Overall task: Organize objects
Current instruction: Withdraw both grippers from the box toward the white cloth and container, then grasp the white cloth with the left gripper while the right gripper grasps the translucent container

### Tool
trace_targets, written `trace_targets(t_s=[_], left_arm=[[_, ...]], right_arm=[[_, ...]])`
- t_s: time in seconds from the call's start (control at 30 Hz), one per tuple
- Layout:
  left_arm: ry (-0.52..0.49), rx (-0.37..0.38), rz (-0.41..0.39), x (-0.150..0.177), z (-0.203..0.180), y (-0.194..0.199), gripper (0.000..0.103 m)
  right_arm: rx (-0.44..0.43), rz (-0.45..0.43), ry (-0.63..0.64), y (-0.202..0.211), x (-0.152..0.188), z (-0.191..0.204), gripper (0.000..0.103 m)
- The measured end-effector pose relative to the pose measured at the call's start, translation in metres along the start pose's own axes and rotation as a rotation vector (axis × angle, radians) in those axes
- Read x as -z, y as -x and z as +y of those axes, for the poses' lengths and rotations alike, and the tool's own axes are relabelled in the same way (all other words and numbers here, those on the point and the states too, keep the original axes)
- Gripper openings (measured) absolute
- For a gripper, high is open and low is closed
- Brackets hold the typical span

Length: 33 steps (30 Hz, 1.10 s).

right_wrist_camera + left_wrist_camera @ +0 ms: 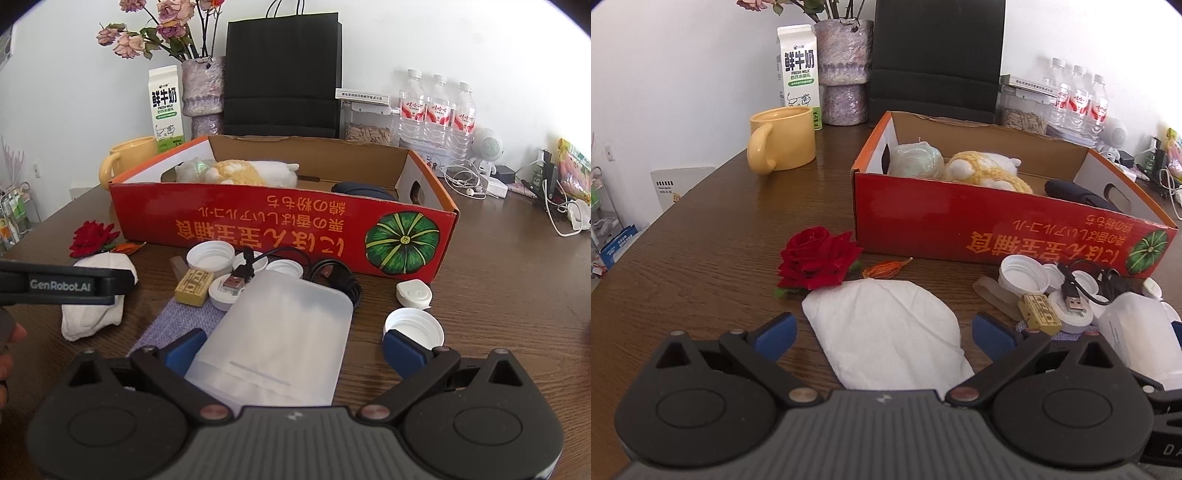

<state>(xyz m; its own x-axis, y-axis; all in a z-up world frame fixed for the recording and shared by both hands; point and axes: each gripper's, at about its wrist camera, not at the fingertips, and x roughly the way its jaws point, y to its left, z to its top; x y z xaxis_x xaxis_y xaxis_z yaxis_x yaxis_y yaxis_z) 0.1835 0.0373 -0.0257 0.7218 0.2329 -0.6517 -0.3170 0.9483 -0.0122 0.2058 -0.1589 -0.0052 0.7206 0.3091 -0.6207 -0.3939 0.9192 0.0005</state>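
Note:
A red cardboard box (960, 225) stands on the brown table; in the right wrist view the red cardboard box (258, 229) holds a yellow-white plush toy (243, 171) and a dark object. My left gripper (884, 334) is open, its blue fingers on either side of a white folded cloth (886, 325). A red rose (818, 258) lies just beyond the cloth. My right gripper (291, 347) is open around a frosted plastic container (284, 328), which lies on its side. Near it lie white caps (210, 254), a USB cable (236, 282) and a small yellow block (194, 286).
A yellow mug (781, 138), milk carton (798, 74), vase (844, 70) and black bag (282, 74) stand behind the box. Water bottles (436, 107), a seed jar, earphones and cables sit at the back right. A purple cloth (177, 325) lies under the container.

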Motion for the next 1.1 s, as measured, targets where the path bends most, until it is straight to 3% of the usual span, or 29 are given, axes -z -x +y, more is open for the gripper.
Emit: trace_targets(t_s=[0.37, 0.6, 0.7, 0.87, 1.1], left_arm=[[0.020, -0.044, 0.025, 0.002, -0.003, -0.012, 0.103], [0.013, -0.031, 0.018, 0.005, -0.003, -0.011, 0.103], [0.008, -0.024, 0.013, 0.006, -0.003, -0.009, 0.103], [0.006, -0.020, -0.009, 0.009, 0.000, -0.004, 0.086], [-0.011, -0.002, -0.024, 0.015, 0.003, 0.004, 0.082]], right_arm=[[0.002, -0.008, -0.017, -0.001, 0.001, -0.005, 0.100], [-0.009, -0.010, -0.011, 0.000, 0.002, -0.005, 0.094], [-0.017, -0.009, -0.013, 0.000, 0.003, -0.005, 0.087], [-0.030, -0.005, -0.025, 0.000, 0.004, -0.007, 0.074], [-0.039, -0.010, -0.025, 0.003, 0.007, -0.008, 0.069]])
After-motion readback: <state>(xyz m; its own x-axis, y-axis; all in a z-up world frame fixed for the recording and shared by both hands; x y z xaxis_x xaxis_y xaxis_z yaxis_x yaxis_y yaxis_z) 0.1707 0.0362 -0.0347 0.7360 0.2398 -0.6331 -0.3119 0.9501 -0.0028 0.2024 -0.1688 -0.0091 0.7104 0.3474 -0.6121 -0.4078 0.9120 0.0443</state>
